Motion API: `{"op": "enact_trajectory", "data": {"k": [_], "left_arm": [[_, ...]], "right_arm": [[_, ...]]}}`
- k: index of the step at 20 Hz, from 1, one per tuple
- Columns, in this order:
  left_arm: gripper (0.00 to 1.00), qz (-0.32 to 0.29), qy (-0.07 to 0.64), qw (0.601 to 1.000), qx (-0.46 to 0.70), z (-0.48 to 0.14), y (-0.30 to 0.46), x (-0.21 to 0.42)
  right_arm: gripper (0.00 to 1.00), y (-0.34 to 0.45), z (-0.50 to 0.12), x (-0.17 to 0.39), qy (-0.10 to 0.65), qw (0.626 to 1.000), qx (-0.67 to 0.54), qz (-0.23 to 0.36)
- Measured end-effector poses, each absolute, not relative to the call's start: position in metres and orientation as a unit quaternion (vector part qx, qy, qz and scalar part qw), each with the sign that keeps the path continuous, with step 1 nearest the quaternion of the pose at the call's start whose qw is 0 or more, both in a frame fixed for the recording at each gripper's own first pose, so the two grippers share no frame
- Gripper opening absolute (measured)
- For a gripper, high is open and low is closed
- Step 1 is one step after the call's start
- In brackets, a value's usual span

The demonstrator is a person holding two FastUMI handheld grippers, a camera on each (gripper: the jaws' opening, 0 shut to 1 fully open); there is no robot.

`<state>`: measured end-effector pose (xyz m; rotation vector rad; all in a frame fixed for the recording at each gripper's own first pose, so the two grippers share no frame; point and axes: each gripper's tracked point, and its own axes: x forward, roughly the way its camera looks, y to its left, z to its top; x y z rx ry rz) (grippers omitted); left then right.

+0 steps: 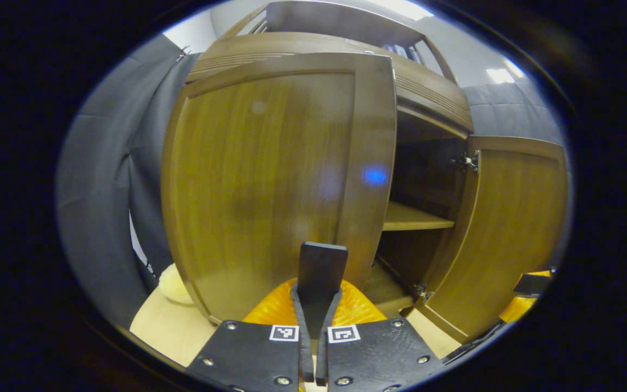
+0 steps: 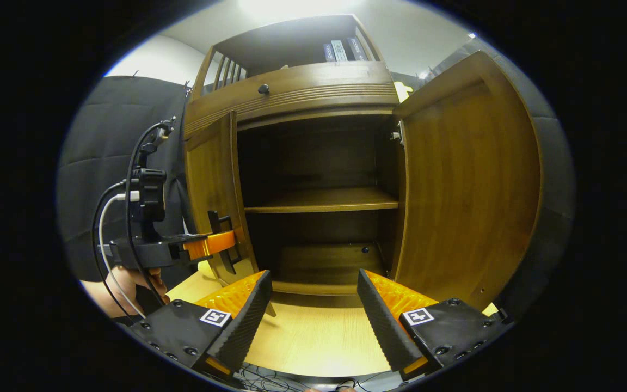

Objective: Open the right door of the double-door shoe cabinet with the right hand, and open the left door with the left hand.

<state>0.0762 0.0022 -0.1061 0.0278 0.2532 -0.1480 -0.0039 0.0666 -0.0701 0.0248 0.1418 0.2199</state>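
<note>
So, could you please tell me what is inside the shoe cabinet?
Inside the shoe cabinet one bare shelf and a bare floor panel show; the left door covers the left corner.

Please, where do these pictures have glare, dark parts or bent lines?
Left gripper view: a blue glare spot sits on the left door, whose straight edges bow outward. Right gripper view: a ceiling light washes out the top, the cabinet interior is deep in shadow, and the right door curves from the fisheye lens.
</note>
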Motion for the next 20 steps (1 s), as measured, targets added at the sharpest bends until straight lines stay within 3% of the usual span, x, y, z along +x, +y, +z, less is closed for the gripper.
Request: {"op": "enact_trajectory", "data": {"k": [2, 20], "left_arm": [[0.05, -0.073, 0.123, 0.990, 0.013, -0.105, 0.005, 0.070], [0.05, -0.048, 0.091, 0.995, 0.016, -0.098, 0.041, 0.047]], "right_arm": [[0.94, 0.071, -0.071, -0.012, 0.063, 0.992, 0.013, 0.110], [0.95, 0.102, -0.075, -0.033, 0.074, 0.987, 0.006, 0.144]]}}
